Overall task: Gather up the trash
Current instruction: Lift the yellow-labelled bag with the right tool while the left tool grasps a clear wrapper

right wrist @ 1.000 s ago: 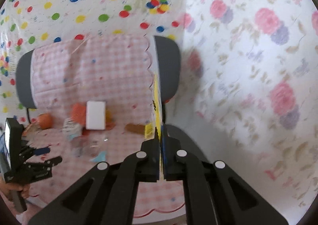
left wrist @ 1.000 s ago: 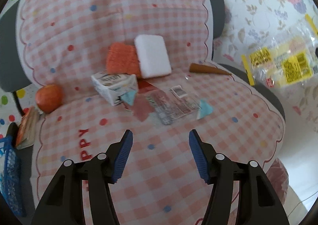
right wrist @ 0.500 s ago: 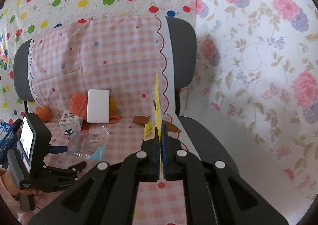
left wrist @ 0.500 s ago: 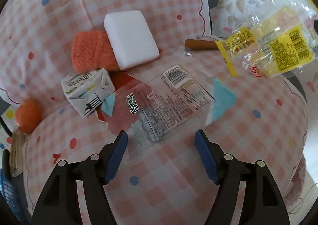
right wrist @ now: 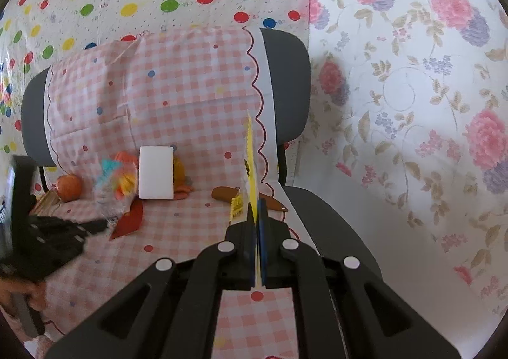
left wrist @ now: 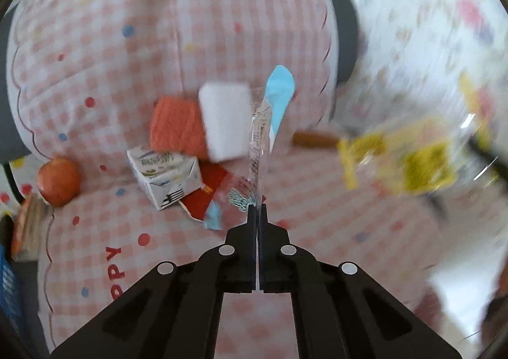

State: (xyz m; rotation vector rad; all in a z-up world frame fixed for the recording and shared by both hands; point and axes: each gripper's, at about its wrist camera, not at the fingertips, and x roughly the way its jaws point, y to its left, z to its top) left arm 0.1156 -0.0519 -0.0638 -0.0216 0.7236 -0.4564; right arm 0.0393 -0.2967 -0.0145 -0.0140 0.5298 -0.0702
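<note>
The left claw [left wrist: 257, 207], open above the seat half a second ago, is now clamped on the clear wrapper [left wrist: 265, 124], which stands edge-on at frame centre, lifted clear of the chair seat [left wrist: 317, 200]. At centre of its own view, the right claw [right wrist: 256, 204] remains closed on the yellow wrapper [right wrist: 249, 168]. Judgement: two pieces collected; the milk carton [left wrist: 165, 175] and red scrap [left wrist: 203, 190], centre left, remain.
</note>
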